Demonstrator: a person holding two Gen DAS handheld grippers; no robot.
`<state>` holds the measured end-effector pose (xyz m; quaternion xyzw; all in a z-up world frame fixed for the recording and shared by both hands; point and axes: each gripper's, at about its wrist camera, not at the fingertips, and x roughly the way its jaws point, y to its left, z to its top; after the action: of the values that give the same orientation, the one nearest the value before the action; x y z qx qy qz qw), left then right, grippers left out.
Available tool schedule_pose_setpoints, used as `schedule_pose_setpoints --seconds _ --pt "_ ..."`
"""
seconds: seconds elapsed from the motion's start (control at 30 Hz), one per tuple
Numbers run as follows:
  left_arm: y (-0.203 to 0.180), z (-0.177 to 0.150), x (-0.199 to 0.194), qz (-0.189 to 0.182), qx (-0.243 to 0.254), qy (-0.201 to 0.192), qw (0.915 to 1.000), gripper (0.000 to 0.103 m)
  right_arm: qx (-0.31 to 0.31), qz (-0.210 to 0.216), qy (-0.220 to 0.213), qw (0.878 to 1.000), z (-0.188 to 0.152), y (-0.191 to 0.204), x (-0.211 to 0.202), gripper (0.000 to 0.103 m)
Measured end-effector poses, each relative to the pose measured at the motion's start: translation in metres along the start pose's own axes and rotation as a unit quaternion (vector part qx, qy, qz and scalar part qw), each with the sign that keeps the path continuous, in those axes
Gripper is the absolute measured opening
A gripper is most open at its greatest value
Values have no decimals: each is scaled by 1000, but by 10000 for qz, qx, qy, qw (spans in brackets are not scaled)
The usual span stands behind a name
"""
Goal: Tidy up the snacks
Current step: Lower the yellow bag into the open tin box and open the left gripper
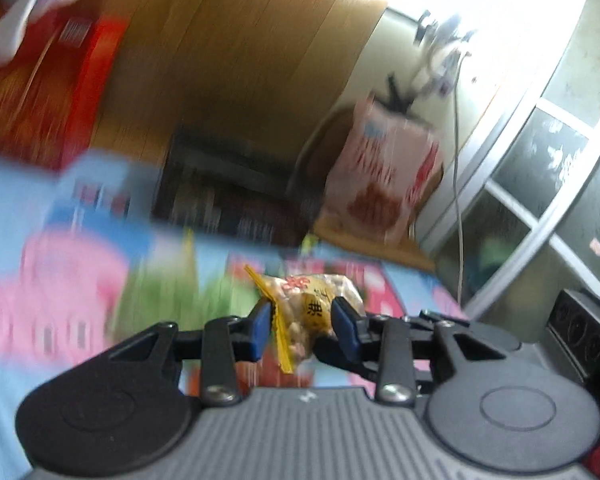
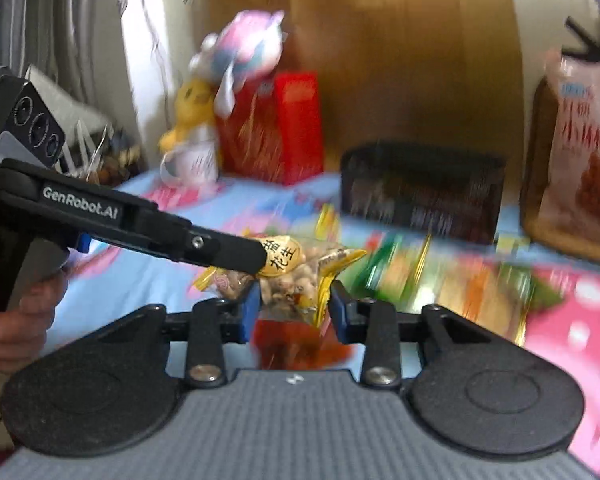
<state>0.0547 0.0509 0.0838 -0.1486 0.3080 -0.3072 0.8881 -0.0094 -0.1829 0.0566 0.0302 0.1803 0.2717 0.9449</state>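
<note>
Ok, both views are motion-blurred, so this is coarse.

- Far left, right-wrist view: a person's hand (image 2: 12, 320) holds the handle of the left tool (image 1: 302, 328). Its black arm reaches in on a diagonal to the middle.
- Back left: a yellow plush toy (image 2: 190, 108) sits behind a white printed mug (image 2: 192, 164). A pink-and-white plush toy (image 2: 252, 46) sits on top of a red cardboard box (image 2: 276, 132).
- Centre: a small clear packet of peanuts with yellow sealed edges (image 2: 296, 276) is off the cloth, between the two tools.
  - Left tool is clamped on it. In its own view the blue pads (image 1: 260, 330) press both sides of the packet.
  - Right tool (image 2: 294, 312) looks clenched on the packet's lower end, with a blue pad against each side. Contact on the yellow-edge side is soft in the blur.
- Below: the counter under a light blue cartoon-print cloth (image 2: 148, 280).
- Behind centre: a black mesh basket (image 2: 420, 184) stands on the cloth in front of a brown wood panel (image 2: 400, 60).
- Right of the packet: green-and-orange snack packets (image 2: 440, 284) lie flat on the cloth. Their labels are too blurred to read.
- Far right: a tall pink-and-white snack bag (image 2: 584, 136) stands upright, well apart from the peanuts.
</note>
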Motion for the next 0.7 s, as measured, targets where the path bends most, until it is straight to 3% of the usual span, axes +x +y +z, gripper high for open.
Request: schedule_pose_setpoints --seconds 0.13,0.23,0.4,0.47,0.57,0.7 --pt "-4 54 33 71 278 -318 9991 32 162 -254 -363 9989 38 -29 28 40" --pt "3 85 69 131 202 -368 9990 32 389 -395 -397 9977 60 -58 59 40" --pt "19 103 129 370 99 -215 9990 33 730 -531 -149 9958 72 -100 103 43" --pt "28 103 145 481 -16 -97 9988 33 816 -650 18 9945 71 -111 112 55" --pt "34 100 151 453 -110 -138 9988 34 827 -756 -33 9937 66 -123 94 59" --pt "41 85 125 131 -344 -407 9985 35 1292 -910 -249 9871 40 -150 39 59"
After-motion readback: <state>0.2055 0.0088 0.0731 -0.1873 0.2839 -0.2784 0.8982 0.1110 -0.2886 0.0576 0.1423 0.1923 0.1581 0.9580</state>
